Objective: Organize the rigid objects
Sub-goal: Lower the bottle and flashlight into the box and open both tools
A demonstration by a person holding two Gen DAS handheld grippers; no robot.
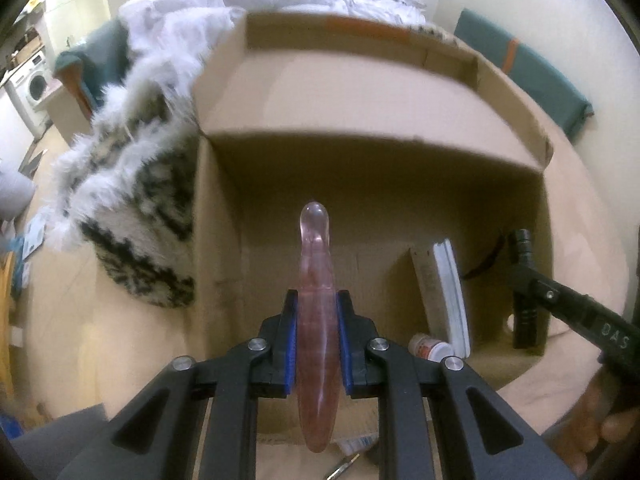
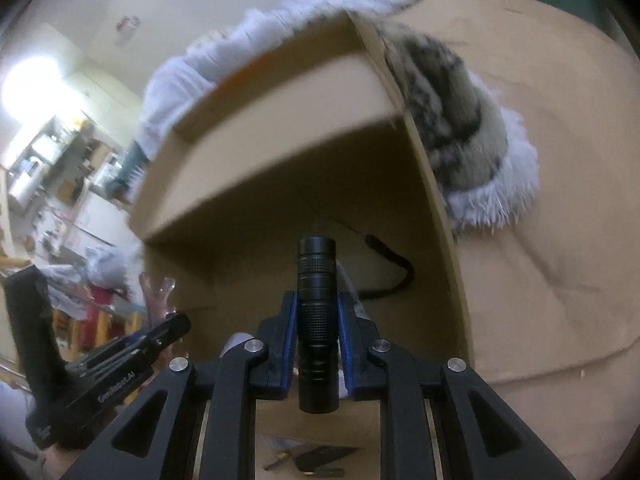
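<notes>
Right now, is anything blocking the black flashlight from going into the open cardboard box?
Nothing visible blocks it. The right hand-held gripper holds the black ribbed flashlight at the brown cardboard box's opening. Only a dark cord lies further inside, on the box floor, off to the right.

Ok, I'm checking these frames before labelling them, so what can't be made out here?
- Left wrist view: the label on the small bottle is too blurred to read; the white item beside it cannot be identified.
- Left wrist view: the pink translucent object hides the cardboard box floor behind it.
- Right wrist view: the black flashlight and fingers cover the box contents.
- Right wrist view: small items at the bottom edge are cut off.
</notes>
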